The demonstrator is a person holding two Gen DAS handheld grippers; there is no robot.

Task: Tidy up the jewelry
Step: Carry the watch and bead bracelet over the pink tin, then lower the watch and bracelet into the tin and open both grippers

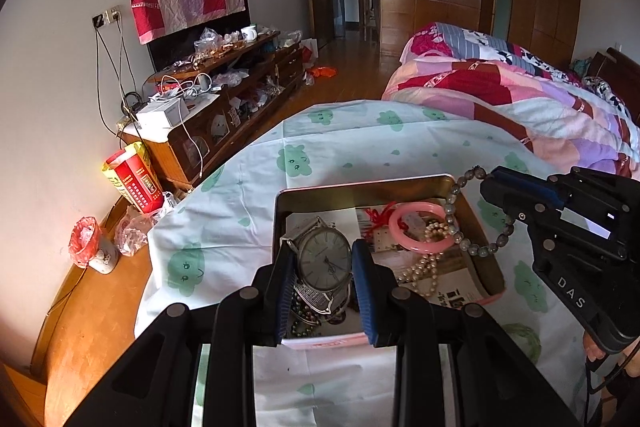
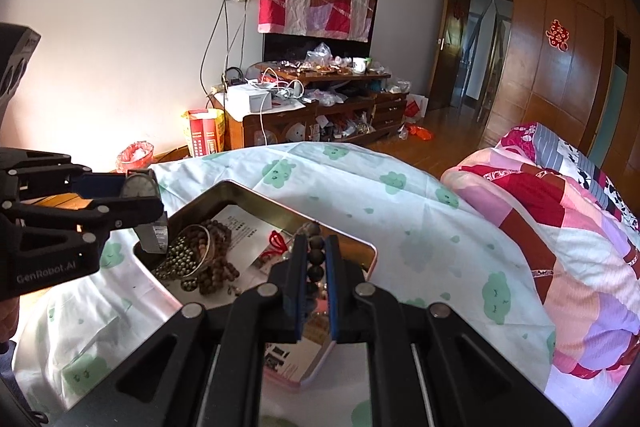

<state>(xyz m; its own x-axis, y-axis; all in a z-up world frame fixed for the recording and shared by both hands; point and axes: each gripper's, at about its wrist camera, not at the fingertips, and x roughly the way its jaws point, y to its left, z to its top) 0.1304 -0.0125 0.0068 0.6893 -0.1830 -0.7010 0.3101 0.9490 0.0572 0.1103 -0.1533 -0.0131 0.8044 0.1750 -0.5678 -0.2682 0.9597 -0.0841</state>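
Holding a watch [image 1: 325,261] clamped by its case, the left gripper [image 1: 324,291] hangs over the tin's [image 1: 360,185] near left end; the right gripper [image 2: 316,267], fingers pinched on a bead bracelet [image 1: 472,223], holds it draped over the far right corner.

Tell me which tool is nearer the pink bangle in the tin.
Right. The right tool, shut on a bead bracelet, hangs just beside the pink bangle; the left tool, gripping the watch, sits farther across the tin.
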